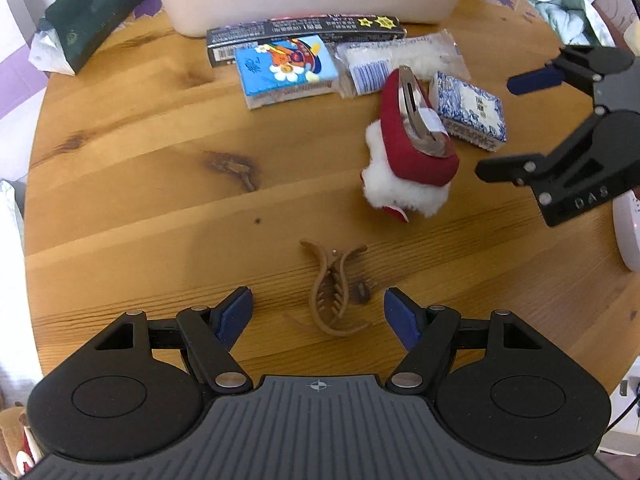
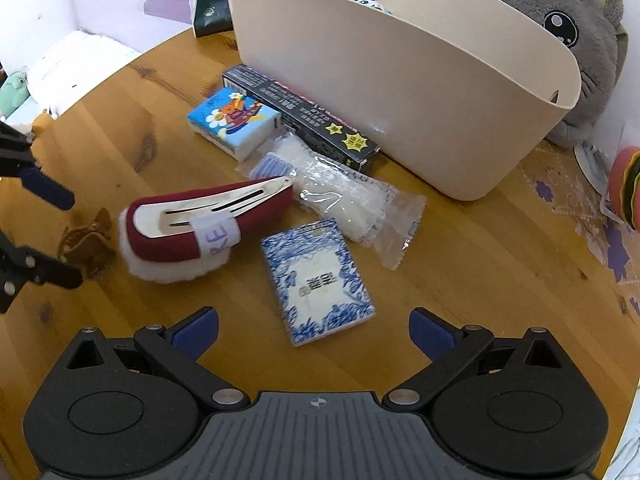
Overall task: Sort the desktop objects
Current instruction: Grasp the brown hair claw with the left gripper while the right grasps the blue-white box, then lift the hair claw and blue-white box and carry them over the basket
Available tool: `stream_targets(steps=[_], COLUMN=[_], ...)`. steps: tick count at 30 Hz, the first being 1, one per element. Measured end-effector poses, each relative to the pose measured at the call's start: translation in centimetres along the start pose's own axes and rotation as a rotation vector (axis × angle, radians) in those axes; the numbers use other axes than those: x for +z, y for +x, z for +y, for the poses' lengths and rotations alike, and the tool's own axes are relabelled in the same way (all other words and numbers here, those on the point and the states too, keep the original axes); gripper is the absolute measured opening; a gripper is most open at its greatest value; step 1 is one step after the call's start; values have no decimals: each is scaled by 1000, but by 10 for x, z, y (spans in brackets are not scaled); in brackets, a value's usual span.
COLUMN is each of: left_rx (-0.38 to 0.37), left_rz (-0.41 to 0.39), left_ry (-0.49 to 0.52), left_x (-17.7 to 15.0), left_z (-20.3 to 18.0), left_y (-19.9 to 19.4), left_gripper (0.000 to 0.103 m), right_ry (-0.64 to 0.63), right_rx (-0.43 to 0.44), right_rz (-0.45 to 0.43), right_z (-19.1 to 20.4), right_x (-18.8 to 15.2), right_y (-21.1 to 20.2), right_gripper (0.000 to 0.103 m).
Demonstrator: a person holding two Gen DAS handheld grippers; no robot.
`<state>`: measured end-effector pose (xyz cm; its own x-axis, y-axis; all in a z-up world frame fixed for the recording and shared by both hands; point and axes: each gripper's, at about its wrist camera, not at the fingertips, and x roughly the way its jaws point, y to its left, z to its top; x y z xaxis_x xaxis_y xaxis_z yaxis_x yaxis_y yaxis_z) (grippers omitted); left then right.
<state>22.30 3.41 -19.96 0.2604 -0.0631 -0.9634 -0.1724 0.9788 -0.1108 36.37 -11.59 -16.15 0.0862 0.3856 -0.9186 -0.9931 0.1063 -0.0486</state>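
Observation:
A brown hair claw clip (image 1: 334,290) lies on the round wooden table (image 1: 140,184), between the spread fingers of my left gripper (image 1: 318,316), which is open and not touching it. My right gripper (image 2: 314,334) is open just above the near end of a blue-and-white patterned pack (image 2: 318,280). Beside that pack lies a red hair clip with white fluff (image 2: 192,228). Behind it are a clear packet of white material (image 2: 344,196), a blue cartoon tissue pack (image 2: 234,124) and a long black box (image 2: 300,112). In the left wrist view the right gripper (image 1: 496,126) hangs at the right.
A beige plastic basket (image 2: 400,80) stands behind the items, with a grey plush toy (image 2: 580,40) behind it. A dark green pouch (image 1: 92,12) lies at the table's far left. A white device (image 1: 628,232) sits at the right edge. Bare wood lies left of the claw clip.

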Motion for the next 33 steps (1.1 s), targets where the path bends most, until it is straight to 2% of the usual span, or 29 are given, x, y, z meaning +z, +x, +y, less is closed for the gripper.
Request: stream_targets(steps=[7, 12, 17, 18, 20, 22, 23, 24, 25, 33], left_rx=[72, 84, 97, 96, 94, 95, 95, 95, 94, 81], left_rz=[-45, -52, -63, -65, -69, -68, -68, -66, -65, -94], left_ry=[41, 44, 31, 31, 31, 23, 19, 16, 14, -9], left_x=[-1, -2, 0, 1, 2, 3, 4, 5, 5, 0], left_z=[-10, -9, -5, -4, -3, -1, -1, 0, 0, -3], left_y=[4, 3, 1, 0, -1, -2, -2, -2, -2, -7], left_gripper=[74, 70, 51, 49, 35, 26, 22, 21, 20, 20], right_ry=[-19, -10, -1, -4, -8, -17, -20, -18, -15, 6], right_rx=[-5, 1, 44, 49, 64, 69, 70, 70, 77, 77], right_rz=[-1, -26, -41, -42, -49, -57, -62, -66, -64, -52], right_z=[-1, -4, -5, -5, -6, -6, -6, -6, -8, -7], right_x=[2, 4, 4, 4, 4, 4, 3, 3, 3, -2], right_y=[14, 17, 16, 16, 15, 13, 12, 10, 9, 5], right_gripper=[94, 92, 83, 78, 73, 62, 51, 45, 44, 43])
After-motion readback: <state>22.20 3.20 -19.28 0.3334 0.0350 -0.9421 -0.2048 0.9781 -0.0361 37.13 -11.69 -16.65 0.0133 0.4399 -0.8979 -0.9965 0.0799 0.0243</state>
